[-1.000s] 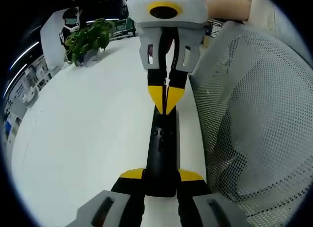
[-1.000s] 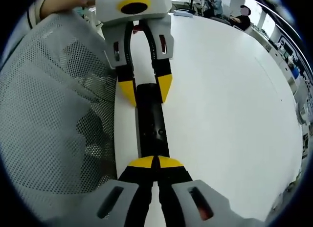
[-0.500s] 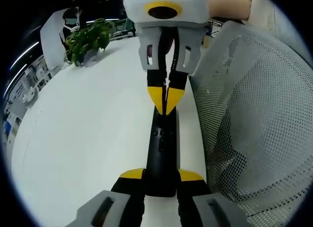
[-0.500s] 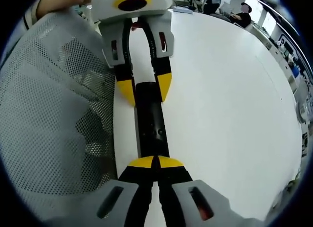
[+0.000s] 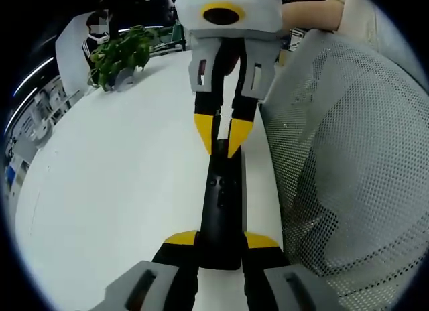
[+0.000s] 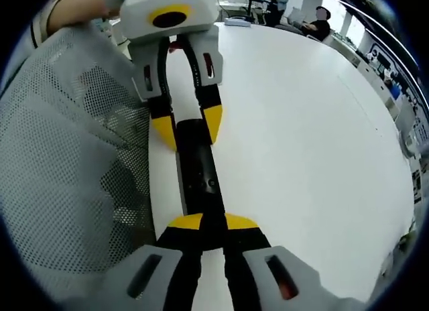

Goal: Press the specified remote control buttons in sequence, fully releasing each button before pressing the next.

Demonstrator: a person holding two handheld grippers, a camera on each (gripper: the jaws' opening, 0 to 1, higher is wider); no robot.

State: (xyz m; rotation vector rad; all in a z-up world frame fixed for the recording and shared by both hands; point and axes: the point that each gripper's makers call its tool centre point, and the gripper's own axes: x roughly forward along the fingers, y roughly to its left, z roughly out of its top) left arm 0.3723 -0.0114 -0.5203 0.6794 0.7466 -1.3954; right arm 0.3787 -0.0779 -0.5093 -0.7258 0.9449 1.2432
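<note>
A slim black remote control (image 5: 222,197) lies lengthwise on the white table (image 5: 127,183). In the left gripper view my left gripper (image 5: 221,240) is shut on the remote's near end, a yellow tip on each side. My right gripper (image 5: 221,135) comes down from the top with its tips slightly parted over the remote's far end. In the right gripper view the remote control (image 6: 196,170) runs away from my right gripper (image 6: 213,222), whose yellow tips stand apart at the remote's edges. There my left gripper (image 6: 188,127) clamps the far end.
A grey mesh chair back (image 5: 348,163) stands close beside the remote, seen as the mesh chair back (image 6: 67,163) in the right gripper view. A potted plant (image 5: 120,53) sits at the table's far corner. People (image 6: 322,19) sit beyond the table. A hand (image 5: 308,13) holds the right gripper.
The right gripper's tips, pressed together on the remote before, have parted and lifted a little. The right gripper view has tilted slightly. The left gripper and remote have stayed put.
</note>
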